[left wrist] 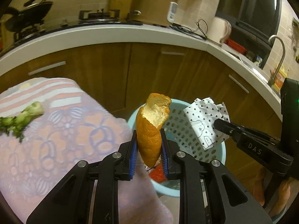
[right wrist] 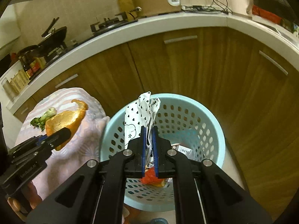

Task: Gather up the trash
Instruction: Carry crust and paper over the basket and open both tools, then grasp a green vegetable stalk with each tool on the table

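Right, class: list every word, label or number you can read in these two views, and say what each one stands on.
"DAS": on the right tool's black arm, left wrist view.
Left tool's arm lettering: too blurred to read.
White label inside the blue basket: too small.
Patterned wrapper print, bottle labels: unreadable.

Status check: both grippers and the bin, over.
Left gripper shut on orange peel. Right gripper shut on patterned wrapper, over blue basket. Vegetable scrap remains.

- Red trash (right wrist: 149, 177) inside the light-blue basket (right wrist: 211, 130) is mostly hidden behind the right gripper (right wrist: 149, 130); possibly a wrapper.
- Vegetable scrap (left wrist: 20, 120), left of the basket, is blurred and cut by the frame edge.
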Available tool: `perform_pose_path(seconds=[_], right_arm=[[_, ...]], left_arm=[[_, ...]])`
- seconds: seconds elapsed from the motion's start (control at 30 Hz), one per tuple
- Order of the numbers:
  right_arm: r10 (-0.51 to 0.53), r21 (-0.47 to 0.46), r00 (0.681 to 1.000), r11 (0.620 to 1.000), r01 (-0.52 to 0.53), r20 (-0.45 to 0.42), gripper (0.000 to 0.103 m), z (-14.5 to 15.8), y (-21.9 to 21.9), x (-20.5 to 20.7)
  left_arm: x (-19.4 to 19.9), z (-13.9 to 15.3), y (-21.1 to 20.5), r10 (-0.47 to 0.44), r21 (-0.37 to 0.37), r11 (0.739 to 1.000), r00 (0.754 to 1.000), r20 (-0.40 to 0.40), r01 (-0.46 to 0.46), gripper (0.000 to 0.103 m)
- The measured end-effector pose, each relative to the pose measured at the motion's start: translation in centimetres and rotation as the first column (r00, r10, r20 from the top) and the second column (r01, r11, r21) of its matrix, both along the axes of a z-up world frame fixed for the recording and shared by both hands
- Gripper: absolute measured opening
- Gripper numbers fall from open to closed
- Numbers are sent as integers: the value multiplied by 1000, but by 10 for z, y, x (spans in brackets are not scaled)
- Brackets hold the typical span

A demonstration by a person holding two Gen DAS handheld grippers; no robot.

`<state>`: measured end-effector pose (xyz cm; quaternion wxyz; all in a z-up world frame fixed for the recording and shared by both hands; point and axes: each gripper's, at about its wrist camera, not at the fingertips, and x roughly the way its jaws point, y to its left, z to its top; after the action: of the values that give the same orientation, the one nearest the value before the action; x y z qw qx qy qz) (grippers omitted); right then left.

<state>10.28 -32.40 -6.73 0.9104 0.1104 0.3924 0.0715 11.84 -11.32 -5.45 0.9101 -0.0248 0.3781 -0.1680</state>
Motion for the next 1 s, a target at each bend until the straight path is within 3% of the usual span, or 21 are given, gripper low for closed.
perform_pose_path(seconds=[0.07, 0.23, 0.33, 0.43, 0.5, 0.53, 0.57, 0.8, 1.0], right_arm=[[-4, 3, 1000, 1000, 4, -14, 5, -4, -3, 1], [-19, 5, 999, 1000, 19, -45, 6, -11, -10, 4], [-16, 16, 997, 1000, 17, -72, 10, -17, -12, 5], [-21, 21, 996, 1000, 23, -90, 19, -20, -14, 6], [-33, 7, 996, 999, 34, -84, 32, -19, -13, 4], [-36, 4, 996, 999, 36, -77, 44, -17, -13, 4], [-36, 2, 997, 999, 36, -64, 45, -14, -12, 2], [17, -6, 1000, 1000, -17, -6, 45, 8, 9, -1], [127, -17, 990, 992, -127, 55, 45, 32, 64, 1]], left_arm=[[2, -4, -9, -3, 35, 999, 1000, 7, 3, 21], [9, -10, -18, -34, 42, 998, 999, -19, 35, 25], [10, -15, -19, -52, 39, 998, 998, -35, 53, 52], [9, -16, -15, -47, 56, 997, 998, -28, 49, 52], [9, -16, -11, -51, 45, 998, 998, -32, 53, 52], [9, -15, -8, -48, 38, 998, 998, -32, 49, 52], [8, -14, -6, -44, 33, 998, 999, -31, 45, 52], [0, 0, 20, 3, 6, 1000, 1000, 2, -3, 53], [-10, 17, 72, 102, -19, 995, 994, 37, -101, 53]])
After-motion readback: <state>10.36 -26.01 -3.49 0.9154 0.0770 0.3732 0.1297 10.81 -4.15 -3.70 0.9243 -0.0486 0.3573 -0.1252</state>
